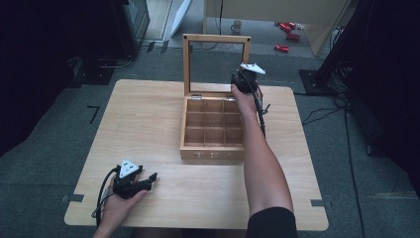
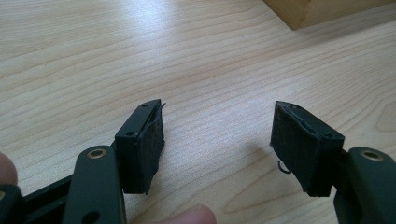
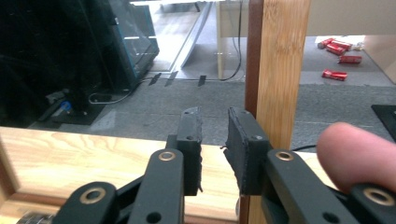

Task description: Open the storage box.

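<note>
A wooden tea box [image 1: 213, 153] with several empty compartments stands mid-table. Its glass-windowed lid [image 1: 216, 38] is upright. My right gripper [image 1: 241, 77] is held up against the lid's right post [image 3: 280, 70], which stands just right of the gripper [image 3: 214, 116]. The jaws are nearly together, with a narrow gap and nothing in it. My left gripper [image 1: 150, 181] rests low over the table's near left part. In its own view the left gripper [image 2: 217, 116] is wide open over bare wood, with a corner of the box [image 2: 317, 9] ahead to the right.
The light wooden table [image 1: 148, 114] is bare to the left of and in front of the box. On the floor beyond are red cans [image 1: 285, 48], a mug [image 1: 236, 26], cables and dark equipment at the left.
</note>
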